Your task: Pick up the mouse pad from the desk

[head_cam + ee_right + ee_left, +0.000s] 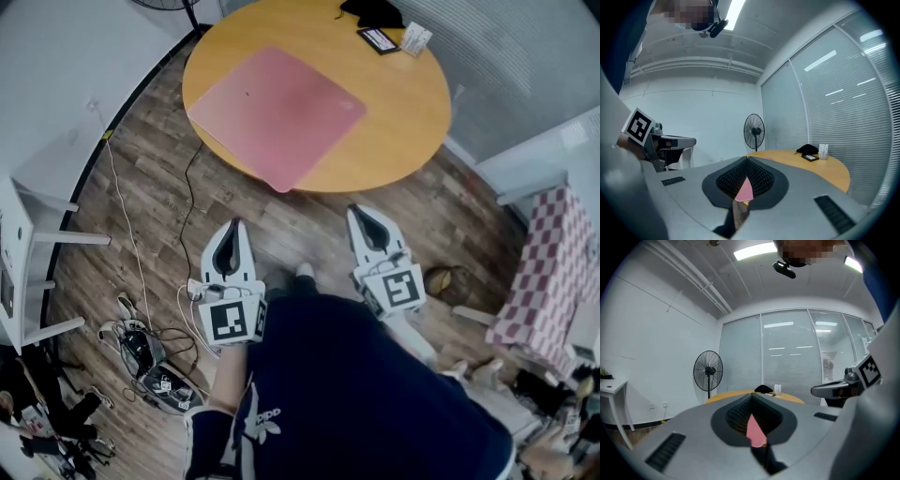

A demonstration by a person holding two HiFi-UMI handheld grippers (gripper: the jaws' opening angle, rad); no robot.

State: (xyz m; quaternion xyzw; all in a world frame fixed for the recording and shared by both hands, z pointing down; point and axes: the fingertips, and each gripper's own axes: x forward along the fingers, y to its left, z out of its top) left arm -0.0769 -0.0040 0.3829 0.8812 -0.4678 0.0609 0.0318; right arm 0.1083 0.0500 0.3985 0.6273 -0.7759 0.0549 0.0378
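Note:
A pink mouse pad (277,112) lies flat on the round wooden table (398,122), and its near corner sticks out over the table's front edge. Both grippers hang over the wooden floor, short of the table and pointing toward it. My left gripper (234,225) is shut and holds nothing. To its right, my right gripper (361,212) also has its jaws together and empty. In the left gripper view a sliver of the mouse pad (754,430) shows through the gap behind the shut jaws. The right gripper view shows the same pink sliver of mouse pad (744,190).
At the table's far side lie a black object (373,11), a dark phone-like slab (379,39) and a small white box (415,37). A standing fan (708,371) is behind the table. Cables and a power strip (141,352) litter the floor at left; a checked cloth (553,272) hangs at right.

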